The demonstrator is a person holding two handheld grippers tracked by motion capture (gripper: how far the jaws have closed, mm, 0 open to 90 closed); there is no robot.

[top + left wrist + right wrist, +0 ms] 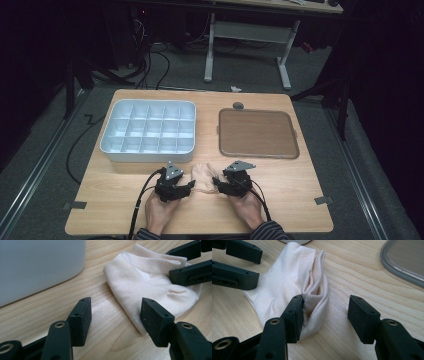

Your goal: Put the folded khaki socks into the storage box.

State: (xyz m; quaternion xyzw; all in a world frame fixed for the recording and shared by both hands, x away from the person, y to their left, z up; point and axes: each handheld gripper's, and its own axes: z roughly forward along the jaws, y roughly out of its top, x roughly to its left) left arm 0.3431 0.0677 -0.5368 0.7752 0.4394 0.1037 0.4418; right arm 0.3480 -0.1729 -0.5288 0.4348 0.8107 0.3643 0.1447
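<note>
1. Your left hand-held gripper (191, 185) rests low on the worktop (290, 185), near its front edge, with its jaws pointing toward the middle.
2. In the left gripper view, your left hand-held gripper (115, 315) stands with its jaws apart. One pad sits over bare wood, and the other sits at the edge of the sock (147, 293) without pressing it.
3. Your right hand-held gripper (216, 187) faces the left one from the other side, so the two point at each other with the sock (204, 176) between them.
4. In the right gripper view, your right hand-held gripper (324, 315) also has its jaws apart. One pad touches the folded cuff end of the sock (287, 287), while the other stands clear over bare wood. Nothing is clamped.
5. The sock is pale cream and lies flat on the worktop just in front of the compartment box (148, 131), close to its near wall.
6. The compartment box is light blue-grey, with a grid of small cells, and it sits on the left half of the worktop.
7. A brown tray (257, 133) with a grey rim lies on the right half, well apart from the sock and beside the box.
8. Both your hands (159, 210) grip the tools from the near edge of the worktop, sleeves just showing.
</note>
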